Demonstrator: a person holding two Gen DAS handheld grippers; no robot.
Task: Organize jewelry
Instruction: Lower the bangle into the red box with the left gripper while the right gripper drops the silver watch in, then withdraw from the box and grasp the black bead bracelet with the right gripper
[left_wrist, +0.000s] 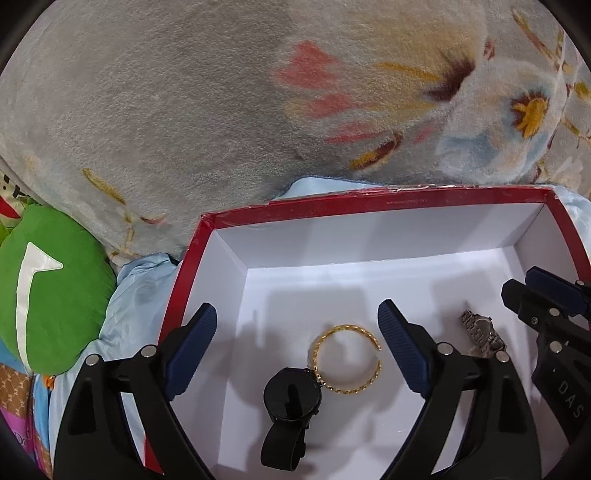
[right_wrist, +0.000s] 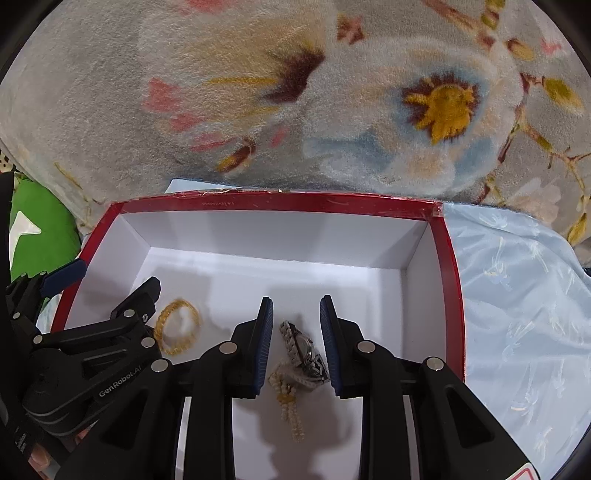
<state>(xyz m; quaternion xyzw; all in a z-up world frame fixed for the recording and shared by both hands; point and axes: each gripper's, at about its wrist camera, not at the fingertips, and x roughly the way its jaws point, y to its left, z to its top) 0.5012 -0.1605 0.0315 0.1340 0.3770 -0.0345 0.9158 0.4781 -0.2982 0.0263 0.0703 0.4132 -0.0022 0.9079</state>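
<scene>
A red-rimmed box (left_wrist: 369, 197) with a white inside holds all the jewelry. My left gripper (left_wrist: 295, 314) hangs open and wide over its floor, gripping nothing. A twisted gold bangle (left_wrist: 347, 360) lies below and between its fingers, touching a black watch (left_wrist: 291, 398). A silver watch (left_wrist: 480, 332) lies further right. In the right wrist view, my right gripper (right_wrist: 295, 306) has its blue pads a narrow gap apart. The silver watch (right_wrist: 303, 350) and a pale bead strand (right_wrist: 288, 398) lie on the box floor under that gap, not pinched. The left gripper (right_wrist: 114, 280) stands beside the gold bangle (right_wrist: 179, 326).
The box (right_wrist: 277, 203) rests on a pale blue cloth (right_wrist: 517, 295). A thick floral blanket (left_wrist: 221, 92) rises just behind its far wall. A green cushion (left_wrist: 48, 288) lies to the box's left. The far half of the box floor is bare.
</scene>
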